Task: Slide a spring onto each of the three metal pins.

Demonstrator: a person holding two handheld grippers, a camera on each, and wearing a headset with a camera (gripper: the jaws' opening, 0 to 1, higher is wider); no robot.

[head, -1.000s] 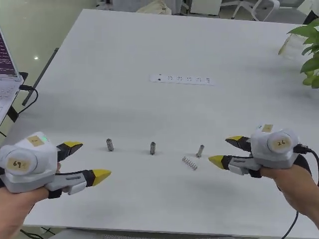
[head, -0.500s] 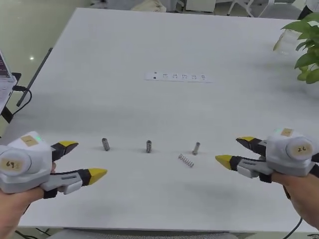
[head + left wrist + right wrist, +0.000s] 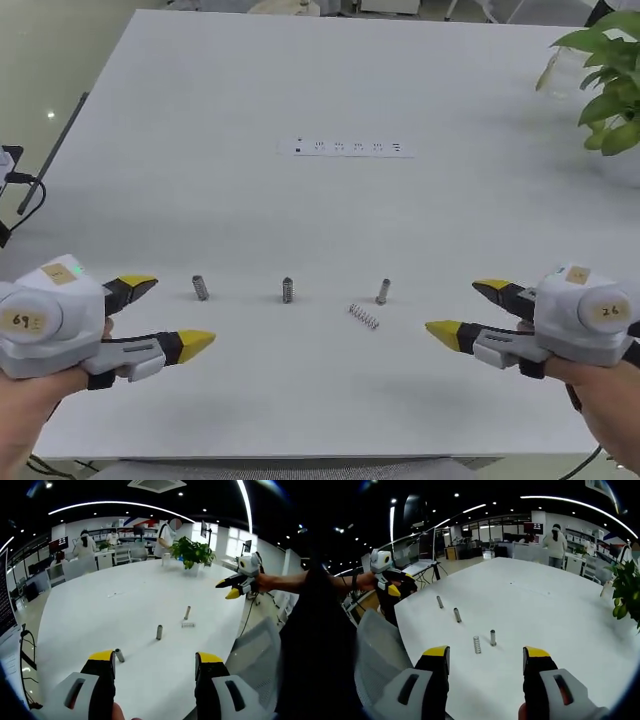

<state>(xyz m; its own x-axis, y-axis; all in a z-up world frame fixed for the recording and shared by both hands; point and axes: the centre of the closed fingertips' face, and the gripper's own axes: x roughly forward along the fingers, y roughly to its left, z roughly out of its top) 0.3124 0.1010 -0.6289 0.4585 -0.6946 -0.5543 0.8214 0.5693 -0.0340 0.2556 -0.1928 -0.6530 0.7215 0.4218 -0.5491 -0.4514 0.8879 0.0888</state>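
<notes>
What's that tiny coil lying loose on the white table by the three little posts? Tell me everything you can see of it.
It is a small spring, a thin coil of what looks like silvery metal wire. It lies flat on its side on the white table, slanted in the head view. It sits just on the person's side of the rightmost pin, close to it but apart. Only the tabletop touches it, and it is not yet on any pin.

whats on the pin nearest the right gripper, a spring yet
Nothing: the pin stands bare. A loose spring lies on the table beside it. Nothing hides it.
</notes>
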